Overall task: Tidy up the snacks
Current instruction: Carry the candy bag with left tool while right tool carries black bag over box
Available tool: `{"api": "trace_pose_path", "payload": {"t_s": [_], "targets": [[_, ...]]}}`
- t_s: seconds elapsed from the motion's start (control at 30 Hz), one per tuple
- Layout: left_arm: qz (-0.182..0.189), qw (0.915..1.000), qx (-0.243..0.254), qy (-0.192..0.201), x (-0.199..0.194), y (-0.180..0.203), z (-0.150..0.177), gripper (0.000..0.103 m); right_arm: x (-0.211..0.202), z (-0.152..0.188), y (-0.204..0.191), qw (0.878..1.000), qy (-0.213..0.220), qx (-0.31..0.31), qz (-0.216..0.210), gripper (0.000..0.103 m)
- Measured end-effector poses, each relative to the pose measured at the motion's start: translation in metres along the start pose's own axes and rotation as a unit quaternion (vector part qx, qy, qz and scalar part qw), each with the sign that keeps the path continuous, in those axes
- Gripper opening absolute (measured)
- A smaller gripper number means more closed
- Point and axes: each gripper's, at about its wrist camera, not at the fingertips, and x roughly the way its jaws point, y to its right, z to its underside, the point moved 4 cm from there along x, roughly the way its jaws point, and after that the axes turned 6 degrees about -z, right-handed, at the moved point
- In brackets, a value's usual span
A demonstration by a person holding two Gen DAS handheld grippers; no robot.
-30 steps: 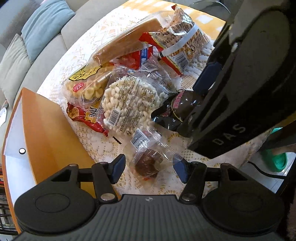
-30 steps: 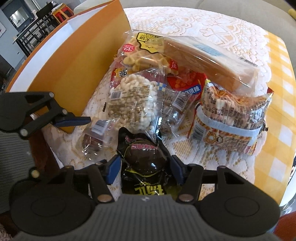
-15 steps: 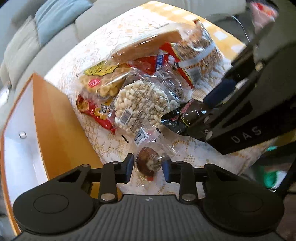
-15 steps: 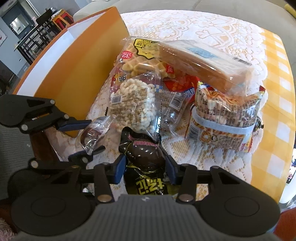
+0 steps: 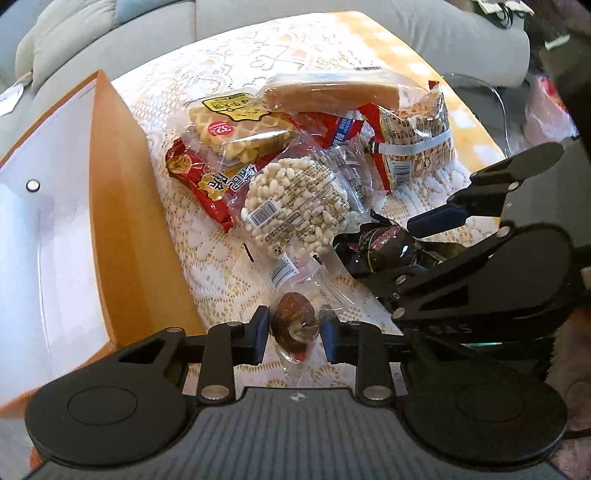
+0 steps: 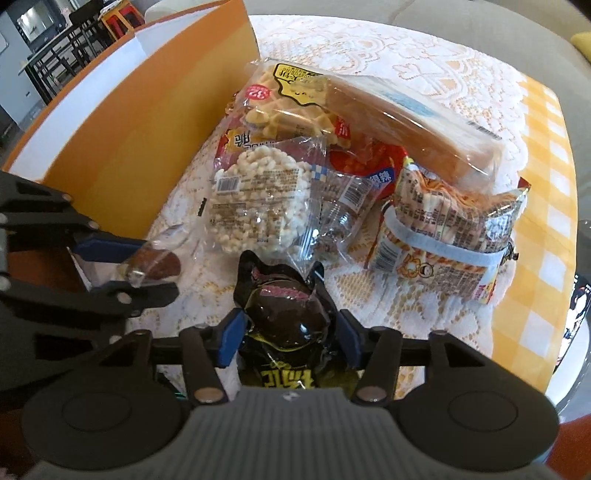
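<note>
My left gripper (image 5: 294, 330) is shut on a small clear packet with a brown snack (image 5: 293, 323), held just above the lace tablecloth; it also shows in the right wrist view (image 6: 157, 262). My right gripper (image 6: 290, 334) is shut on a black shiny snack packet (image 6: 288, 317), which also shows in the left wrist view (image 5: 380, 242). A pile of snacks lies beyond: a puffed rice cake pack (image 6: 255, 203), a waffle pack (image 6: 284, 107), a long bread pack (image 6: 402, 122), a red packet (image 5: 207, 181) and a bundled noodle-snack pack (image 6: 454, 229).
An orange box with a white inside (image 5: 44, 236) stands open at the left of the pile; its orange wall (image 6: 140, 122) is close to my left gripper. A sofa (image 5: 332, 22) runs behind the table. The yellow checked table edge (image 6: 546, 221) is at the right.
Both grippers closed on their packets. My left gripper lifted the brown snack packet and swung left toward the box. The right gripper drew the black packet up slightly.
</note>
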Motion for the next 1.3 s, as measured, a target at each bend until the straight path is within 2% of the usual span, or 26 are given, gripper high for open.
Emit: {"api": "trace_pose_path", "payload": {"t_s": [0.17, 0.53, 0.83, 1.07, 1.3], "targets": [[0.014, 0.9993, -0.036, 0.0, -0.005, -0.006, 0.003, 0.032, 0.008, 0.0, -0.007, 1.0, -0.001, -0.019, 0.018, 0.06], [0.027, 0.9967, -0.067, 0.038, -0.039, -0.01, 0.003, 0.032, -0.001, 0.006, -0.026, 0.998, 0.014, -0.047, 0.041, 0.049], [0.021, 0.9938, -0.083, 0.071, -0.068, -0.019, 0.008, 0.032, -0.026, 0.011, -0.036, 0.999, 0.031, -0.027, 0.017, 0.045], [0.015, 0.9911, -0.102, 0.083, -0.077, -0.028, 0.013, 0.032, -0.028, 0.018, -0.025, 0.999, 0.005, 0.007, 0.044, 0.045], [0.01, 0.9878, -0.116, 0.103, -0.094, -0.042, 0.012, 0.032, -0.064, 0.01, -0.034, 0.998, 0.049, 0.013, 0.026, 0.044]]}}
